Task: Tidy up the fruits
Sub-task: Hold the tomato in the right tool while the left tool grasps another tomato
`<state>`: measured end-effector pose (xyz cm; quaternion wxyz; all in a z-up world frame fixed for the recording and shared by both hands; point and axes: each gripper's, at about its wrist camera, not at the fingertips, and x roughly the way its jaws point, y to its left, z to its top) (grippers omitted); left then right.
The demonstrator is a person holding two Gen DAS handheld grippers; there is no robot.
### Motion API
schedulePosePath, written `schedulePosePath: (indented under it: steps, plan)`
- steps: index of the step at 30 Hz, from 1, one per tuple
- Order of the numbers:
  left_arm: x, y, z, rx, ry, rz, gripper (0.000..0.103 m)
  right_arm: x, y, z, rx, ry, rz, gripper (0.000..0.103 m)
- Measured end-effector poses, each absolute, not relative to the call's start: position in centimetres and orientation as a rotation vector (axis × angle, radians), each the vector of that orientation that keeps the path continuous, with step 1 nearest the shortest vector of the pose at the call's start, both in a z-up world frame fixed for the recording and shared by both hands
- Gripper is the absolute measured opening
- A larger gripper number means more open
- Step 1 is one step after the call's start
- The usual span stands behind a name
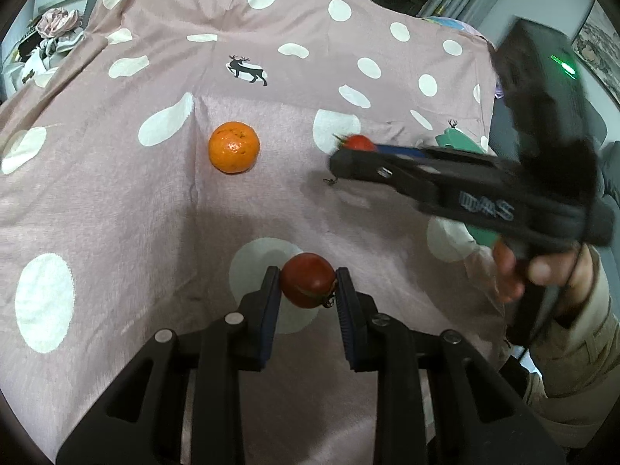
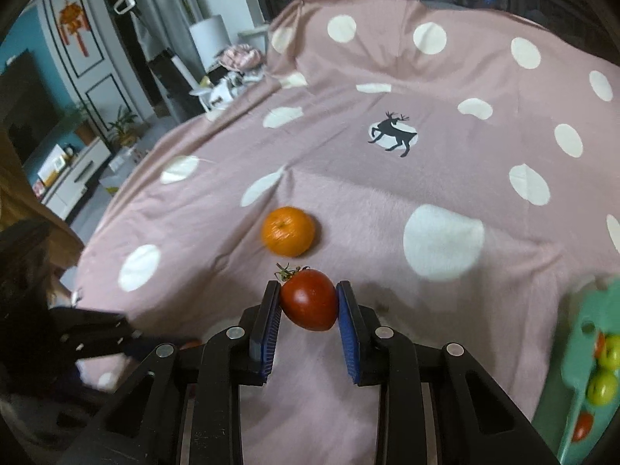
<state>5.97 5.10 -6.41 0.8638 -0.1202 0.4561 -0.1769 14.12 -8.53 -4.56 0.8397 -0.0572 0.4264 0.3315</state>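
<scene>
Left wrist view: left gripper [image 1: 308, 286] jaws clamped on a dark red tomato [image 1: 307, 285]. Right gripper [image 2: 309, 300] jaws clamped on a second tomato [image 2: 310, 299]. Orange [image 2: 288, 231] lies just beyond those jaws on the pink spotted cloth [image 2: 387, 201].

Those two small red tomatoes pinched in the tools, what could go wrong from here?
1. The dark red tomato in the left tool is held only at the fingertips, so it could slip out.
2. The glossy red tomato in the right tool sits tilted between the pads; squeezing may bruise it.
3. The loose round orange mandarin might roll on the pink dotted cloth if bumped.
</scene>
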Motion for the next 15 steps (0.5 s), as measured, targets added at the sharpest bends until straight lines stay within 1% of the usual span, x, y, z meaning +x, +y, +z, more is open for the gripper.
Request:
schedulePosePath:
  steps: [15]
  plan:
    - [4.5,1.8,-4.2,-0.19,0.936,-0.387,0.028,7.5,-15.3,-2.8,0.004,0.851,0.681,0.03]
